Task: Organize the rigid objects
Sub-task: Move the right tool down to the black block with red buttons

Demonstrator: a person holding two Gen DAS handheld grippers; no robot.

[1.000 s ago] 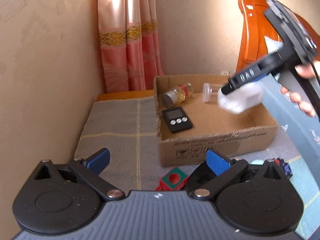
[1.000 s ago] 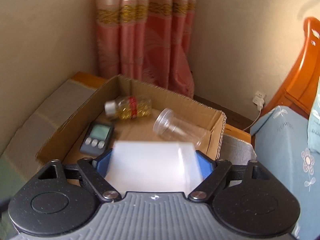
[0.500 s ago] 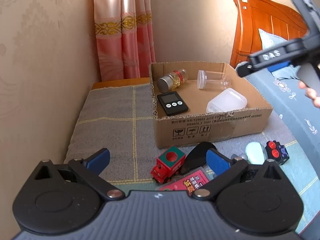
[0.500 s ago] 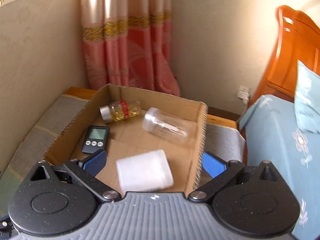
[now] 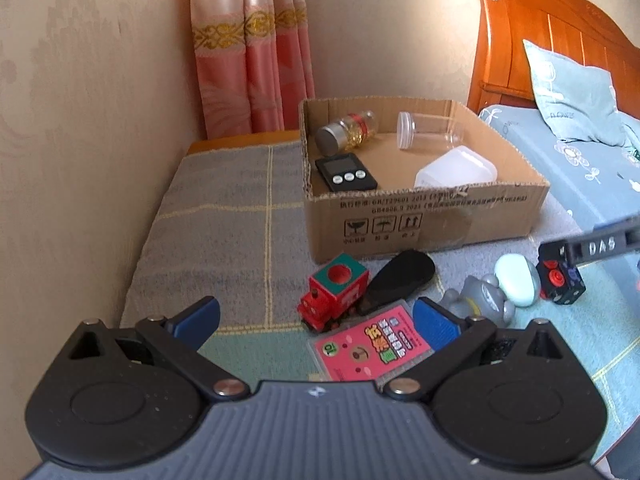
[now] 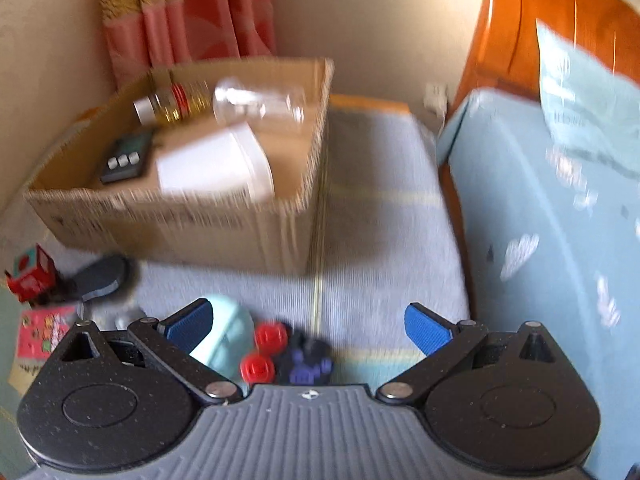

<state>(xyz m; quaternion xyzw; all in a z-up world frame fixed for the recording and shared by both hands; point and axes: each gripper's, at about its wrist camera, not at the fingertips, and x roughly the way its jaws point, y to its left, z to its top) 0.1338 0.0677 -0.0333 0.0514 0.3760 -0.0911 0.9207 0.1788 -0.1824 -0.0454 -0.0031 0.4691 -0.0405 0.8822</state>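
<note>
So the cardboard box (image 5: 424, 216) sits on the grey checked mat (image 5: 228, 216), back near the pink curtain (image 5: 252, 48), and it's already got four things lying in it: a white plastic tub (image 5: 456, 170) at the front right, a clear jar (image 5: 430, 130) on its side behind that, a little bottle with a silver cap (image 5: 346, 132) at the back left, and a black timer (image 5: 346, 171) flat in front of the bottle.

Loose stuff is all on the mat in front of the box: red toy train (image 5: 334, 294) closest to the box's front wall, black oval thing (image 5: 398, 280) right beside it, a pink card pack (image 5: 370, 346) nearer the camera, then off to the right a grey figurine (image 5: 480, 298), a pale mint case (image 5: 516, 280) and a dark block with red buttons (image 5: 560, 282).

Left claw (image 5: 316, 318) is spread wide, nothing in it, hovering over the train and card pack. Right claw (image 6: 310, 326) is wide apart too and empty, above the mint case and button block. That view is pretty blurry. Bed with a blue cover (image 5: 592, 168) is right of the box.
</note>
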